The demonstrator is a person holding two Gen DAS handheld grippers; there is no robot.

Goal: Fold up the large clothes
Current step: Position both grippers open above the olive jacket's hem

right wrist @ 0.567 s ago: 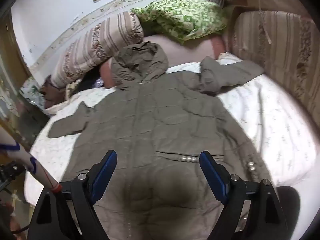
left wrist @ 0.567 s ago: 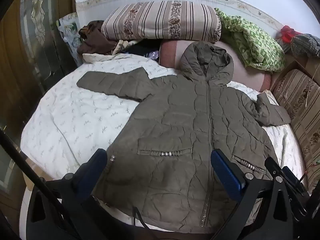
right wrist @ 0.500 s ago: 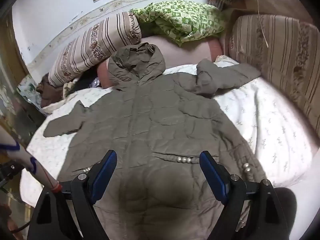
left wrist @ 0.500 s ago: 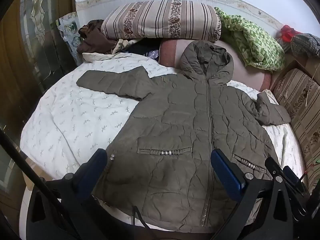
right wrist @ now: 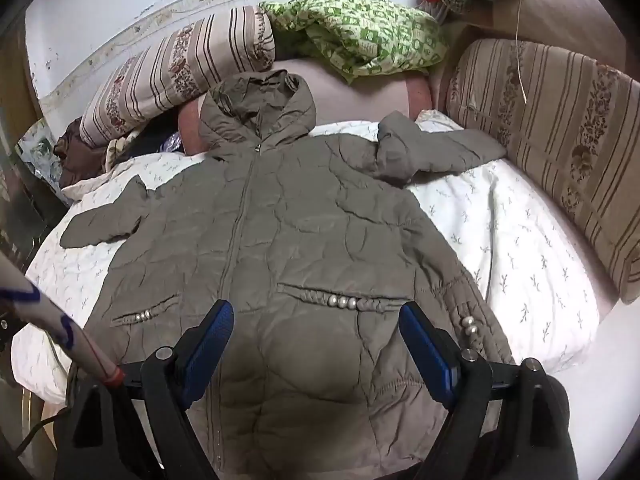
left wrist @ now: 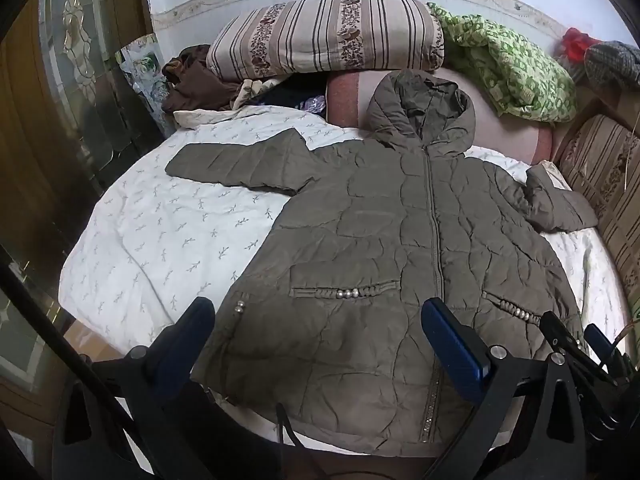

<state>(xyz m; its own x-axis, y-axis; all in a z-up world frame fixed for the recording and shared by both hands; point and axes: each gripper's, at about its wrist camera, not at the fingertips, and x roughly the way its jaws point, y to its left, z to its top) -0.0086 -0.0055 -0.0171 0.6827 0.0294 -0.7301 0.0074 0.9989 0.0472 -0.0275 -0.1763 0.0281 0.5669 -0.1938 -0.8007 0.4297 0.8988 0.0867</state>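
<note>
An olive-brown hooded padded jacket (left wrist: 392,248) lies front up, zipped, on the white patterned bed sheet (left wrist: 160,236). Its hood points to the far pillows. One sleeve stretches out to the left; the other is bunched at the right. It also shows in the right wrist view (right wrist: 288,232). My left gripper (left wrist: 316,332) is open and empty above the jacket's hem. My right gripper (right wrist: 316,328) is open and empty above the hem too. The right gripper's tips show in the left wrist view at the lower right.
A striped pillow (left wrist: 328,36) and a green patterned blanket (left wrist: 508,68) lie at the head of the bed. A striped cushion (right wrist: 560,136) lines the right side. A wooden glass-panelled door (left wrist: 68,92) stands at the left. Brown clothes (left wrist: 196,84) are heaped by the pillow.
The right wrist view has drawn back and tilted a little, showing more of the right cushion. The left gripper has barely moved. The jacket lies as before.
</note>
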